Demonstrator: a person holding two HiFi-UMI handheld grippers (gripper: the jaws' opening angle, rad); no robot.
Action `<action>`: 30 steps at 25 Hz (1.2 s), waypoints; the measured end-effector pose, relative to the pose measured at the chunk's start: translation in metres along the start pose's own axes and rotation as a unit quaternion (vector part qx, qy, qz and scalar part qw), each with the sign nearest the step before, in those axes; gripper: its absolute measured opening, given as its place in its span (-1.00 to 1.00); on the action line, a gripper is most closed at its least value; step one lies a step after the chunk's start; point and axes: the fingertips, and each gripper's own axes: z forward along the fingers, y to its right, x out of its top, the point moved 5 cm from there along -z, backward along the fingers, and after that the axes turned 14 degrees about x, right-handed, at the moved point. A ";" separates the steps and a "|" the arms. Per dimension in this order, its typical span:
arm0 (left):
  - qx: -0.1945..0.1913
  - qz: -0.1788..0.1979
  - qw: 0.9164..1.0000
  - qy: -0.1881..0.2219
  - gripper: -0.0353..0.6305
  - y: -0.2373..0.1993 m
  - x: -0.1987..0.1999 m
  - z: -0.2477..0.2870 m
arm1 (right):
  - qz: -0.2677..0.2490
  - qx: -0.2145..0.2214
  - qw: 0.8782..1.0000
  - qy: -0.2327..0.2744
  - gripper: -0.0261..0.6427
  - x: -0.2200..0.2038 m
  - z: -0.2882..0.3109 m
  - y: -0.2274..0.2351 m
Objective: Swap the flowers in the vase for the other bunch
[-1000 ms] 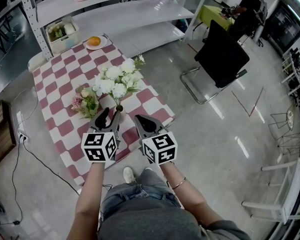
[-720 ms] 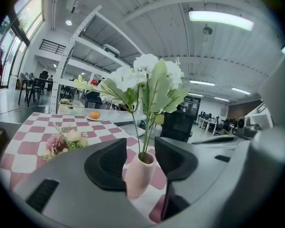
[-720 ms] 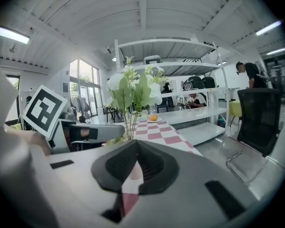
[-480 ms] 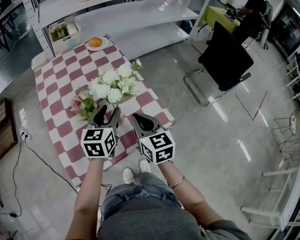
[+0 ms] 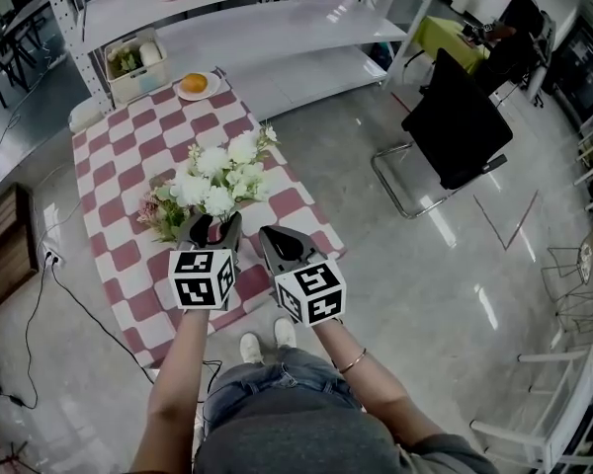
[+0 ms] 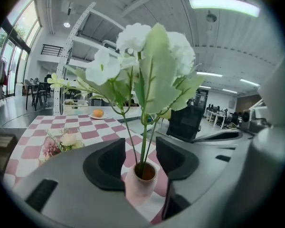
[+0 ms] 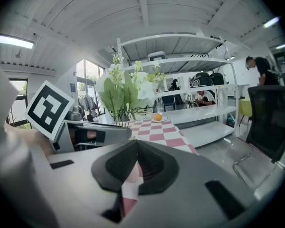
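Note:
White flowers (image 5: 222,176) stand upright in a small pale pink vase (image 6: 140,186) on the checked table (image 5: 109,156). My left gripper (image 5: 215,223) straddles the vase neck; in the left gripper view, the left gripper (image 6: 140,158) has green stems between its dark pads (image 6: 107,163). A gap shows on each side, and the jaws are opening. The other bunch (image 5: 163,210), pink and cream, lies on the cloth left of the vase and shows as the pink bunch (image 6: 61,141) there. My right gripper (image 5: 272,237) hovers right of the vase, its tips (image 7: 135,146) meeting on nothing.
A plate with an orange (image 5: 194,84) and a white basket (image 5: 133,62) sit at the table's far end. A white shelf unit (image 5: 277,28) stands behind. A black chair (image 5: 460,121) is on the shiny floor to the right, and a person (image 5: 519,18) sits at the far back.
The left gripper has slid forward so its jaws now sit either side of the vase, and they stand wider. The right gripper edged forward a little.

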 end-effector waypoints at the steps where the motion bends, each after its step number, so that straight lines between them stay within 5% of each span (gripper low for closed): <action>1: 0.006 0.002 1.000 -0.003 -0.29 0.001 0.000 0.001 | 0.000 0.003 1.000 -0.002 -0.89 -0.001 0.000 0.001; 18: 0.062 -0.014 0.998 0.015 -0.77 0.009 0.005 -0.002 | 0.005 0.039 0.999 -0.022 -0.89 -0.006 -0.001 0.021; 30: 0.082 -0.020 0.995 0.048 -0.79 0.010 0.039 -0.025 | 0.002 0.072 0.997 -0.022 -0.89 -0.003 0.001 0.024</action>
